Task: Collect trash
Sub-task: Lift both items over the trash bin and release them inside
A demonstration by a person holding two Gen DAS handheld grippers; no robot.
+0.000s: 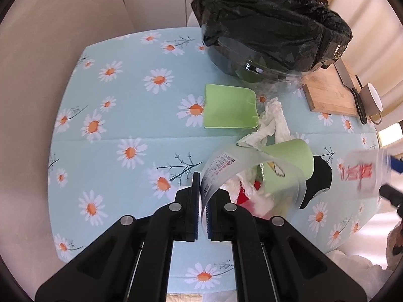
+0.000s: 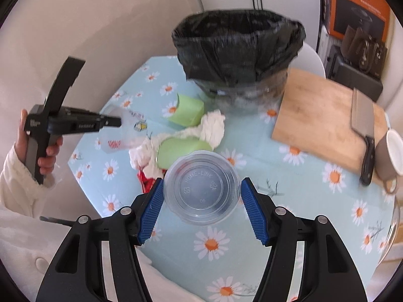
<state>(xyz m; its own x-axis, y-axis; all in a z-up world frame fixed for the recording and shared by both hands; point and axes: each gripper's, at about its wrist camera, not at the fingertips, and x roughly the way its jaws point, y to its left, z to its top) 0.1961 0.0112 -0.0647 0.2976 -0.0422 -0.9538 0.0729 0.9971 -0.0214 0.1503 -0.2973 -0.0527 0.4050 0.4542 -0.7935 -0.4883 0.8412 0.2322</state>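
My left gripper (image 1: 202, 201) is shut on the rim of a clear plastic cup (image 1: 252, 173) with printed text, held above the table; it also shows in the right wrist view (image 2: 118, 136). My right gripper (image 2: 201, 201) is shut on a clear round plastic container (image 2: 201, 188), bottom facing the camera; it shows blurred in the left wrist view (image 1: 362, 173). A bin lined with a black bag (image 2: 239, 47) stands at the back of the table (image 1: 100, 151). Green paper cups (image 2: 189, 110) (image 2: 183, 148), crumpled white tissue (image 2: 211, 125) and a red wrapper (image 2: 146, 181) lie in front of the bin.
A wooden cutting board (image 2: 317, 115) with a cleaver (image 2: 362, 120) lies to the right of the bin. A brown mug (image 2: 390, 158) lies beside it. A black object (image 1: 320, 178) sits behind the green cup. Boxes (image 2: 357, 7) stand at the back right.
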